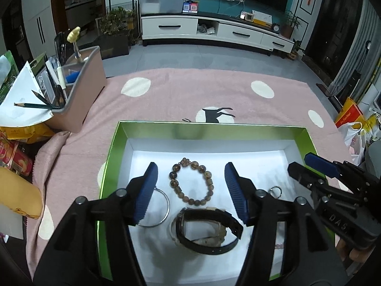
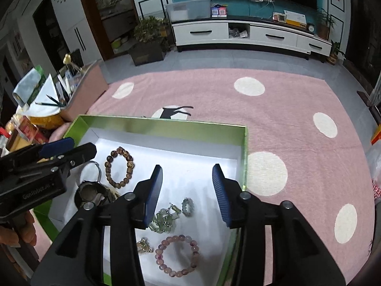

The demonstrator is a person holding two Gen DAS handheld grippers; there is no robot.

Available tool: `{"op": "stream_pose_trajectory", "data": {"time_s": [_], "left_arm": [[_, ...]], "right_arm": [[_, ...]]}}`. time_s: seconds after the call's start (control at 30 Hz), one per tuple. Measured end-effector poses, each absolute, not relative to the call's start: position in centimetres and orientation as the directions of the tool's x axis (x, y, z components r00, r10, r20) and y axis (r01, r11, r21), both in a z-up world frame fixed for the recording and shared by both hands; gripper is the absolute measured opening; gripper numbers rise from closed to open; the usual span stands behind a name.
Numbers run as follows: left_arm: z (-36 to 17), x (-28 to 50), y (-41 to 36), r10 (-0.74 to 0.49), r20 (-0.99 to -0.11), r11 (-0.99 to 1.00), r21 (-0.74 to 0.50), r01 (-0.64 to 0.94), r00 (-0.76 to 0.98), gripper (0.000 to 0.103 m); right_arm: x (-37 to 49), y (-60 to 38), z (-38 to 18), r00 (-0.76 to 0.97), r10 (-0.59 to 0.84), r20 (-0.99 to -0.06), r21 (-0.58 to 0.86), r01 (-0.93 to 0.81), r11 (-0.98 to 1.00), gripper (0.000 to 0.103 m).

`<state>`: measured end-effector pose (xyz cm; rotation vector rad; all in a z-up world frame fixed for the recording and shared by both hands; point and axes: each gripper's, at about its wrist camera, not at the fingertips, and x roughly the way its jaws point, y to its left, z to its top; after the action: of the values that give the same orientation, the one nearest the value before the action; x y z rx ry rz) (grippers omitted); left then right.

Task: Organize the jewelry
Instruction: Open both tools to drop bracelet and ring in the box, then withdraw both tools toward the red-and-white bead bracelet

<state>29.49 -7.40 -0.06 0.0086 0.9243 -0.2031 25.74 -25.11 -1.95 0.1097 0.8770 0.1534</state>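
Jewelry: brown bead bracelet [image 1: 190, 181] lies round in green-rimmed box [image 1: 114, 147].

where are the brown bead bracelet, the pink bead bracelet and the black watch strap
brown bead bracelet [image 1: 191, 181], left wrist view, top beads
pink bead bracelet [image 2: 177, 255], right wrist view, left beads
black watch strap [image 1: 209, 231], left wrist view, upper band

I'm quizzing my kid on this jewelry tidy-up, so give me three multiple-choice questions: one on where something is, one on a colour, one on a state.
1. Where is the brown bead bracelet?
A. in the box
B. on the rug
C. in the desk caddy

2. What colour are the box walls inside?
A. red
B. green
C. black

3. How is the left tool?
A. shut on the watch
B. shut on nothing
C. open

Answers: 1 A, it lies on the white box floor. 2 B, the walls look shiny green. 3 C, its blue pads stand apart, holding nothing.
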Motion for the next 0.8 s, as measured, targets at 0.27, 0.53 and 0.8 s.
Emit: {"op": "stream_pose_trajectory", "data": {"time_s": [0.27,0.53,0.8], "left_arm": [[1.8,26.0,-6.8,-0.191,-0.770,0.976,-0.083,0.202,0.609,0.066],[3.4,19.5,-6.2,-0.246,-0.744,0.959,-0.092,0.270,0.621,0.066],[1.8,14.0,-7.4,-0.312,-0.782,0.930,-0.134,0.343,0.539,0.066]], "right_arm": [[21.4,-26.7,0.5,0.683,0.197,-0.703,0.184,-0.094,0.979,0.044],[14.9,-27.7,2.4,0.729,0.215,-0.649,0.174,-0.133,0.976,0.044],[9.2,-27.4,2.8,0.739,0.212,-0.639,0.118,-0.178,0.977,0.044]]}}
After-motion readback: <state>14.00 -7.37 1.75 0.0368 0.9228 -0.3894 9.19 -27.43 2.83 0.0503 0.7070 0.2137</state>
